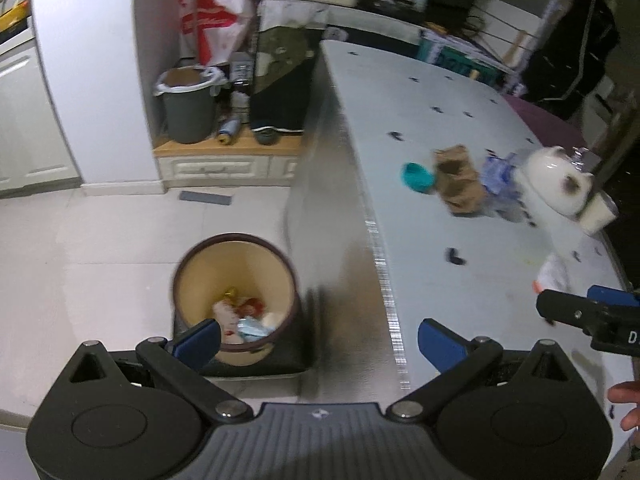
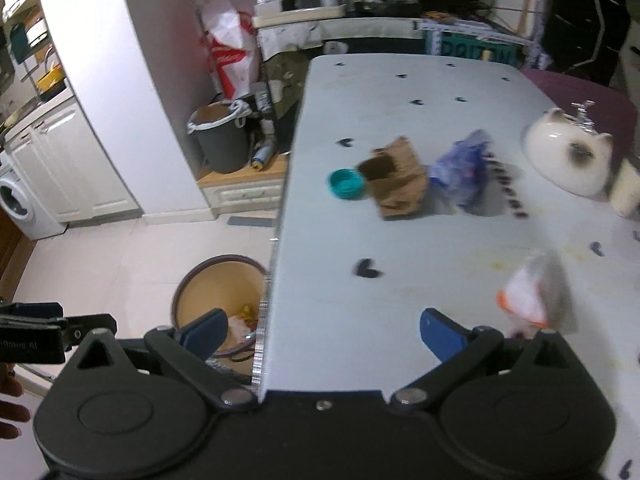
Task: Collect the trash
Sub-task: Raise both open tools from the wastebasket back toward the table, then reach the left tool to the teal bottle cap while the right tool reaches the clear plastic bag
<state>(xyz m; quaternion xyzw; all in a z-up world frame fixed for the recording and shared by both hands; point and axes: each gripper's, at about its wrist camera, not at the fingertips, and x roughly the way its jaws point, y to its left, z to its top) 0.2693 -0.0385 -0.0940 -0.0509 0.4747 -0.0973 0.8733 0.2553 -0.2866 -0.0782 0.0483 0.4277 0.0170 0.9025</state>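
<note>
A round bin (image 1: 236, 264) with a dark rim stands on the floor by the table's left edge and holds several bits of trash; it also shows in the right wrist view (image 2: 212, 292). On the white table (image 2: 400, 240) lie a brown paper bag (image 2: 396, 178), a teal lid (image 2: 345, 184), a crumpled blue wrapper (image 2: 464, 172) and a white-and-orange wrapper (image 2: 536, 296). My left gripper (image 1: 320, 340) is open and empty above the bin and table edge. My right gripper (image 2: 324, 334) is open and empty over the table's near edge, the white-and-orange wrapper just right of its right finger.
A cat-shaped white bowl (image 2: 568, 160) and a cream cup (image 2: 626, 194) sit at the table's right. A grey bin (image 1: 188, 108), a red-white plastic bag (image 1: 212, 12) and a can (image 1: 229, 130) stand on a low cabinet beyond. A washing machine (image 2: 20, 208) is far left.
</note>
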